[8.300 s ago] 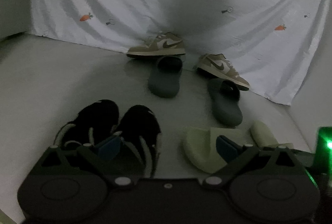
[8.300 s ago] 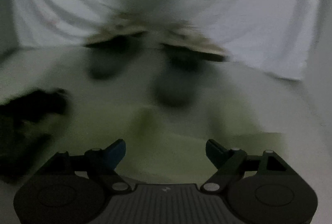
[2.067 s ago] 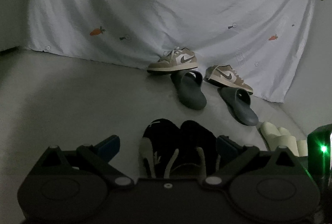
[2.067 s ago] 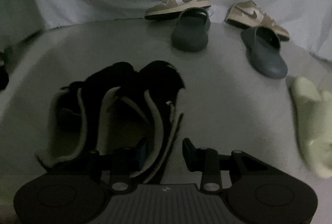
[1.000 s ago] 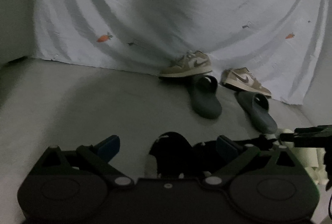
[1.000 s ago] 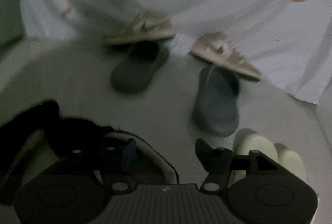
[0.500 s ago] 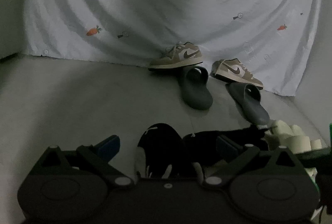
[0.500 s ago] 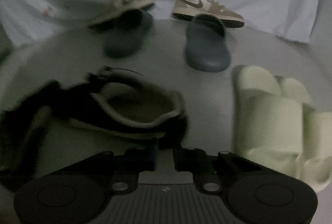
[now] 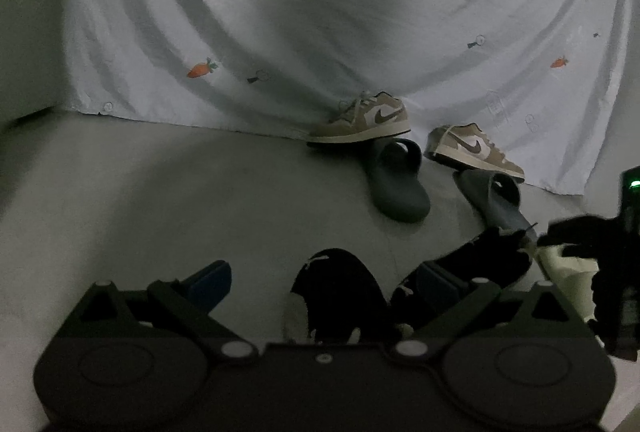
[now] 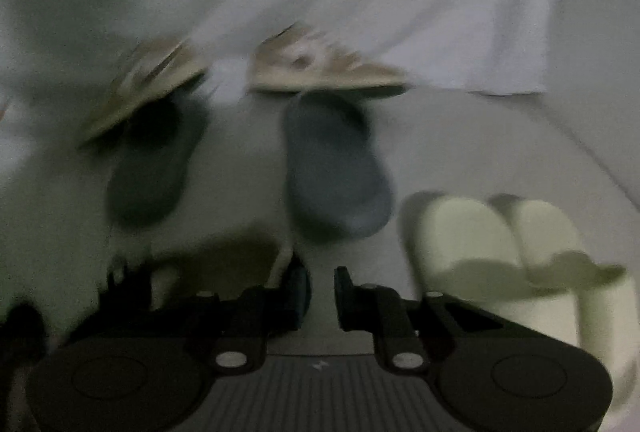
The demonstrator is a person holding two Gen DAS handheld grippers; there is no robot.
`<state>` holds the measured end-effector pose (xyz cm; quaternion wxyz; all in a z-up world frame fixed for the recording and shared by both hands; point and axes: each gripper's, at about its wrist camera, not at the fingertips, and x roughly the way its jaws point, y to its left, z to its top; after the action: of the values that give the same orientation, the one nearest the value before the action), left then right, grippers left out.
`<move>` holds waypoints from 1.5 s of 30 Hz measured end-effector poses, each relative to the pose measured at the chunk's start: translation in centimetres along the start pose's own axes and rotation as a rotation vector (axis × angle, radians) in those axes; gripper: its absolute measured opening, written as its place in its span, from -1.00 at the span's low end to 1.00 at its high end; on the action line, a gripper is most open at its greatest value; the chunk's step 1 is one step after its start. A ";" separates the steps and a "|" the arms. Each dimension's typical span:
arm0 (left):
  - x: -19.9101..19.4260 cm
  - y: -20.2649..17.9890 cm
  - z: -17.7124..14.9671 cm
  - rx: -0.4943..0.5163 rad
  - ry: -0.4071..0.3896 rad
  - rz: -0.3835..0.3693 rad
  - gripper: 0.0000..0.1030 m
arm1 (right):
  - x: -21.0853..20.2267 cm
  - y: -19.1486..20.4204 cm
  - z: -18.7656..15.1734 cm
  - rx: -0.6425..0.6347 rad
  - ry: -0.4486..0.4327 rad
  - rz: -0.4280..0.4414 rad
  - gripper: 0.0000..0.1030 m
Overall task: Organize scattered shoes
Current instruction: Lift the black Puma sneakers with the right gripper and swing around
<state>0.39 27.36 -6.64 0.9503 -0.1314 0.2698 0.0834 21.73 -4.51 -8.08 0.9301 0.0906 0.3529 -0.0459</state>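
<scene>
Shoes lay scattered on a smooth, pale grey floor (image 9: 160,200) before a wrinkled white sheet (image 9: 280,12) printed with small orange carrots. At twelve o'clock in the left wrist view, two tan-and-white low sneakers, the left sneaker (image 9: 360,118) and the right sneaker (image 9: 472,150), stood against the cloth, leather-like with dark side marks. Just in front of each sat a matte grey moulded slide, rounded at the toe: one slide (image 9: 396,184) at one o'clock, the other slide (image 9: 492,200) at two o'clock.

The left gripper (image 9: 320,280) was spread wide with nothing pressed between its blue-padded fingers; a black soft-looking shoe (image 9: 340,292) with pale trim lay on the floor between them. A second black shoe (image 9: 480,260) lay tilted toward three o'clock, just beside the first.

The right wrist view was blurred. The right gripper (image 10: 322,292) showed a narrow gap with its jaws opening and bare floor between the pads; the black shoe's pale-lined rim (image 10: 224,260) sat at its left finger at nine o'clock, though whether the two touched could not be told. A pair of thick, pale yellow-green foam slides (image 10: 500,244) rested side by side at three o'clock.
</scene>
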 end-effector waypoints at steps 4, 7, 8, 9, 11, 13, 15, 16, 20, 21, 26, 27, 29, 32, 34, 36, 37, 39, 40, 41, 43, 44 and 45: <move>0.4 0.7 0.4 -0.040 0.001 -0.002 0.95 | -2.1 0.4 -2.4 0.271 -0.064 0.108 0.84; 0.7 0.6 0.4 -0.036 0.010 -0.020 0.95 | -1.1 2.4 -3.2 0.230 -0.011 0.150 0.84; 0.8 0.6 0.4 -0.032 0.011 -0.023 0.95 | -0.5 3.1 -3.4 0.198 0.009 0.148 0.84; 0.7 0.5 0.3 -0.025 0.009 -0.027 0.95 | 0.2 3.6 -3.6 0.188 0.030 0.128 0.84; 0.6 0.5 0.4 -0.016 0.003 -0.032 0.95 | 1.4 4.2 -3.8 0.189 0.065 0.108 0.84; 0.5 0.8 0.5 -0.028 -0.009 -0.022 0.95 | 4.0 4.5 -4.2 0.256 0.166 0.117 0.87; 0.4 1.1 0.5 -0.039 -0.016 -0.015 0.95 | 5.1 4.9 -4.5 0.252 0.213 0.126 0.88; 0.3 1.3 0.5 -0.046 -0.019 -0.010 0.95 | 5.5 5.5 -4.8 0.222 0.216 0.134 0.88; 0.5 1.4 0.6 -0.057 -0.017 -0.007 0.95 | 6.0 5.7 -4.8 0.045 0.182 0.201 0.77; 0.6 1.3 0.6 -0.053 -0.012 -0.011 0.95 | 6.1 5.6 -4.7 0.010 0.183 0.228 0.75; 0.8 0.6 0.8 -0.023 -0.006 -0.033 0.95 | 6.7 4.8 -4.5 -0.158 0.236 0.415 0.70; 0.8 0.6 0.8 -0.020 -0.006 -0.035 0.95 | 6.6 4.8 -4.6 -0.211 0.246 0.463 0.69; 0.8 0.5 0.9 -0.019 -0.010 -0.035 0.95 | 6.5 4.8 -4.8 -0.268 0.269 0.522 0.69; 0.7 0.5 1.0 -0.018 -0.022 -0.028 0.95 | 5.6 5.2 -5.4 -0.355 0.301 0.598 0.69; 0.5 0.8 1.0 -0.029 -0.031 -0.016 0.95 | 4.7 5.4 -6.1 -0.412 0.325 0.646 0.69; 0.4 1.0 1.0 -0.041 -0.033 -0.006 0.95 | 3.4 5.7 -7.2 -0.485 0.363 0.717 0.72; 0.2 1.1 1.0 -0.046 -0.032 0.000 0.95 | 3.0 5.9 -7.5 -0.501 0.380 0.738 0.76; 0.0 1.4 0.8 -0.057 -0.031 0.010 0.95 | 2.2 6.3 -7.9 -0.529 0.413 0.759 0.78; -0.2 1.5 0.7 -0.059 -0.031 0.015 0.95 | 1.8 6.6 -8.1 -0.535 0.410 0.735 0.78; -0.5 1.6 0.7 -0.060 -0.032 0.022 0.95 | 1.8 6.7 -8.0 -0.533 0.410 0.729 0.78; -0.9 1.8 0.5 -0.065 -0.034 0.035 0.95 | 1.1 6.9 -7.9 -0.518 0.414 0.683 0.78; -1.1 1.9 0.4 -0.068 -0.034 0.040 0.95 | 0.4 6.8 -7.7 -0.506 0.395 0.657 0.79; -1.4 2.1 0.3 -0.078 -0.035 0.052 0.95 | -0.6 6.5 -7.4 -0.505 0.344 0.637 0.79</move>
<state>-1.18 29.34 -6.10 0.9465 -0.1596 0.2531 0.1209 17.40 3.39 -12.25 0.8186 -0.0289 0.4571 0.3465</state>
